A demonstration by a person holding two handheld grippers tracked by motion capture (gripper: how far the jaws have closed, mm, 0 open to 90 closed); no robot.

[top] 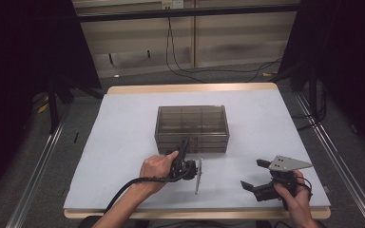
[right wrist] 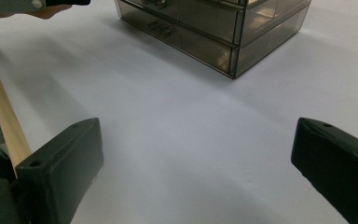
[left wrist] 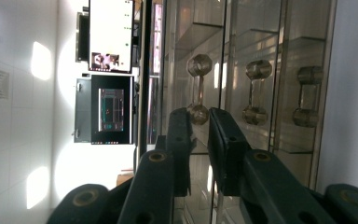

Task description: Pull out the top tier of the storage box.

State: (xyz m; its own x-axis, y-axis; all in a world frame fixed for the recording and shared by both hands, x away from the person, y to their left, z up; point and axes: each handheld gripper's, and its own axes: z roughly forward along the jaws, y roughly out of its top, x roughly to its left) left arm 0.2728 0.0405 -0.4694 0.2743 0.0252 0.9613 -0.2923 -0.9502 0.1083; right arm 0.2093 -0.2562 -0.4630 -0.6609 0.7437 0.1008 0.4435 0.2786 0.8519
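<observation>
A smoky transparent drawer cabinet [top: 192, 126] stands at the middle of the table. My left gripper [top: 184, 145] is rolled on its side against the cabinet's front left. In the left gripper view its jaws [left wrist: 199, 116] are drawn narrow around the end knob of a clear dumbbell-shaped drawer handle [left wrist: 198, 88]. Two more handles [left wrist: 256, 93] sit beside it. My right gripper [top: 253, 173] rests low near the table's front right, open wide, with bare mat between its fingers [right wrist: 65, 158]. The cabinet's corner [right wrist: 233, 42] lies well ahead of it.
A pale grey mat [top: 123, 142] covers the table, with a wooden edge [top: 190, 88] at the back and one [right wrist: 2, 116] beside the right gripper. Cables [top: 185, 71] trail on the floor behind. Dark curtains flank both sides.
</observation>
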